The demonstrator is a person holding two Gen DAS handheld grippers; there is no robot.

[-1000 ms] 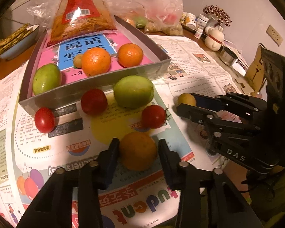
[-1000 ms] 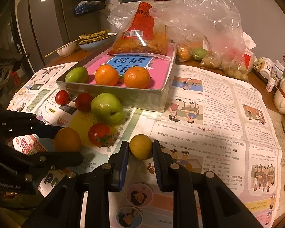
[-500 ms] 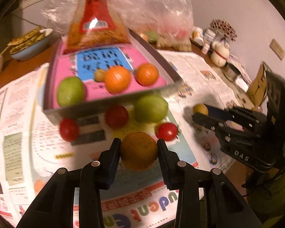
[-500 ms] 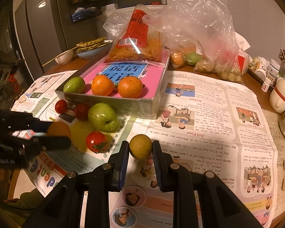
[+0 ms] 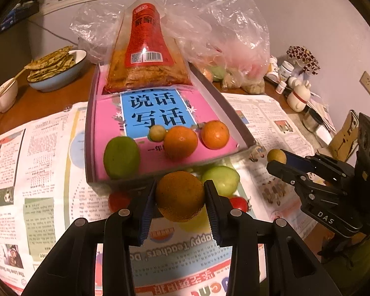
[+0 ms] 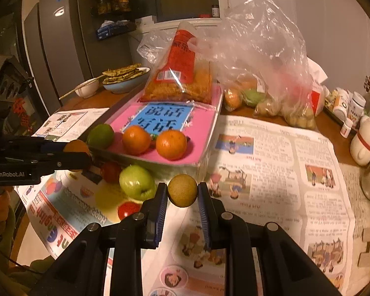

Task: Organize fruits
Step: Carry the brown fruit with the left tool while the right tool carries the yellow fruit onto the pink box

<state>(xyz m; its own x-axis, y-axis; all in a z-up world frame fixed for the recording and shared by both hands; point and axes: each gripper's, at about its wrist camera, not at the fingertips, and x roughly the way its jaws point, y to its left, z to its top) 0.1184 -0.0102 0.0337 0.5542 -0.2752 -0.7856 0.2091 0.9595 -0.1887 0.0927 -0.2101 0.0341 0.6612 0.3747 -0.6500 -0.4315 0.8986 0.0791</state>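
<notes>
Pinching one orange [image 5: 179, 196] in left claw [image 5: 180, 198], one small yellow-brown fruit [image 6: 182, 190] in right claw [image 6: 182, 193] (five fruits boxed)

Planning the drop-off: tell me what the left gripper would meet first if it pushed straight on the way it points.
Probably the near wall of the grey tray, just beyond the orange that the left gripper holds; depth is unclear.

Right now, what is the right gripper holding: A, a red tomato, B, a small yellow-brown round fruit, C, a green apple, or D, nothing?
B: the right gripper is shut on the small yellow-brown fruit, its pads pressing both sides.
</notes>
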